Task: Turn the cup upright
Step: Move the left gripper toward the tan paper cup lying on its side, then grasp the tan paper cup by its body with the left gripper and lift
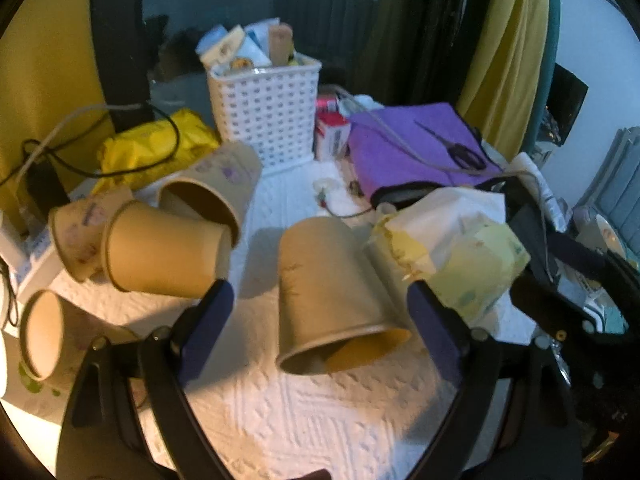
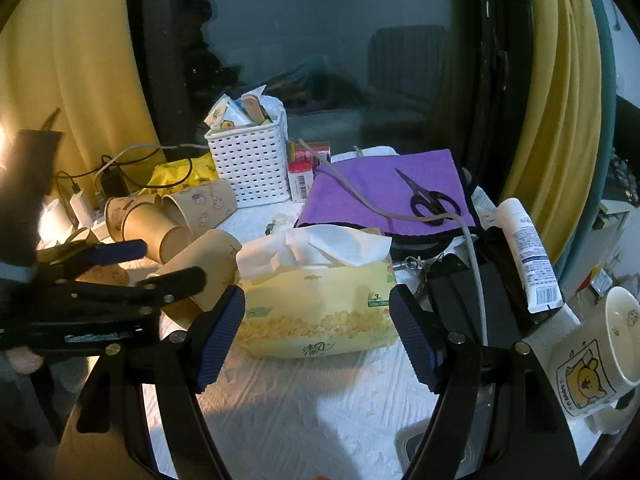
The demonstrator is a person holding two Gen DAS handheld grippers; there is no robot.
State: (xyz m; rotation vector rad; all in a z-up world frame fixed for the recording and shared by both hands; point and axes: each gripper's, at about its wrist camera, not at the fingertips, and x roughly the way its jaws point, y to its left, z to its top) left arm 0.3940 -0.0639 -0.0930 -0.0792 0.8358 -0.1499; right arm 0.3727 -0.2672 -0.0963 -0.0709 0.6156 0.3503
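Both tongs gape wide: left tongs (image 1: pixel 320 320) flank tipped cup (image 1: pixel 332 296); tissue pack (image 2: pixel 320 316) reads 清风.

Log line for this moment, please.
phase: approach | left gripper: open, straddling tipped paper cup, no contact | right gripper: open, idle near tissue pack

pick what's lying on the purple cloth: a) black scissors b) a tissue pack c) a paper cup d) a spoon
a: black scissors lie on the purple cloth beside a grey cable, while the paper cups and the tissue pack sit on the white table cover in front of it.
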